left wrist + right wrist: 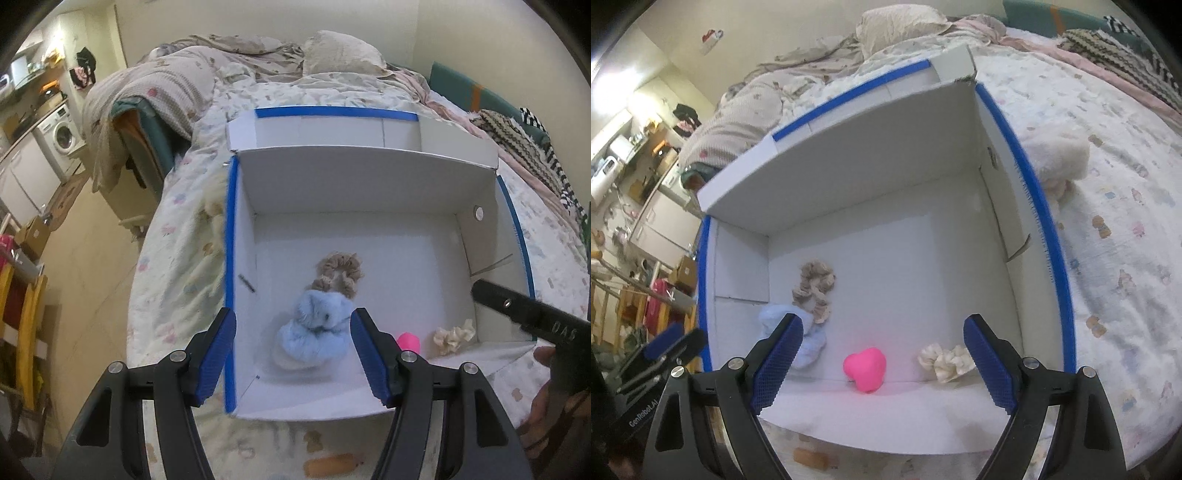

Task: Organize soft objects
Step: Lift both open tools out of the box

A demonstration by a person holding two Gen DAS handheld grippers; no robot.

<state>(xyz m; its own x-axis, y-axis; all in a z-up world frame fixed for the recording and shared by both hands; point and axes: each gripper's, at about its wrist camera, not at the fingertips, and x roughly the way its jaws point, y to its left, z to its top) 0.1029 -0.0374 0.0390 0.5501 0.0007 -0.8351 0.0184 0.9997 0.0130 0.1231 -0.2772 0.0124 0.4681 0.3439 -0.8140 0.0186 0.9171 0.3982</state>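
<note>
A white cardboard box (pixel 369 177) with blue-taped edges lies open on the bed; it also shows in the right wrist view (pixel 849 177). Inside lie a fluffy light-blue soft item (pixel 317 328) (pixel 812 343), a beige scrunchie (pixel 338 273) (pixel 814 288), a pink heart-shaped soft toy (pixel 408 341) (pixel 865 367) and a cream scrunchie (pixel 454 334) (pixel 947 362). My left gripper (pixel 293 356) is open and empty above the blue item. My right gripper (pixel 882 363) is open and empty above the pink heart; its body (pixel 532 317) shows in the left wrist view.
A cream fluffy item (pixel 1060 158) lies on the bedsheet just right of the box. Pillows and rumpled blankets (pixel 258 62) fill the head of the bed. The bed's left edge (pixel 147 258) drops to the floor, with a washing machine (pixel 61 133) and furniture beyond.
</note>
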